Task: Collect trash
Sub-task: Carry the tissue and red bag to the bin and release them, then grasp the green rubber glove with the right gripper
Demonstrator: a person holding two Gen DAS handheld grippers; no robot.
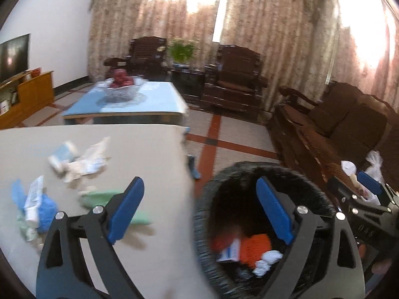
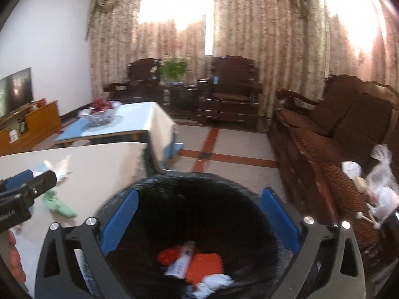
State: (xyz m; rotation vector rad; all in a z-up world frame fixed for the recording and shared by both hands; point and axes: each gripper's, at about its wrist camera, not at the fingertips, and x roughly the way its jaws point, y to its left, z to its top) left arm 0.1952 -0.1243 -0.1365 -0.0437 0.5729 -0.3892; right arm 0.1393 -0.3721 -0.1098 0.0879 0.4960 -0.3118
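Note:
A black mesh trash bin (image 1: 249, 169) stands on the floor just right of the beige table (image 1: 139, 149). Inside it lie orange scraps (image 1: 256, 246), a small box (image 1: 229, 249) and white tissue (image 1: 268, 260). My left gripper (image 1: 199, 209) is open and empty, spanning the table's right edge and the bin. My right gripper (image 2: 199, 221) hangs open and empty over the bin (image 2: 174, 177), where a wrapper (image 2: 182, 259) lies on the orange scraps. On the table lie white wrappers (image 1: 79, 159), a blue glove (image 1: 42, 209) and green cloth (image 1: 104, 196).
A wooden sofa (image 2: 336, 129) with plastic bags (image 2: 381, 182) runs along the right. Behind the beige table stands a blue-topped coffee table (image 1: 149, 99) with a glass fruit bowl (image 1: 119, 87). Armchairs (image 1: 234, 79) and curtains fill the back; a TV cabinet (image 1: 27, 97) is at the left.

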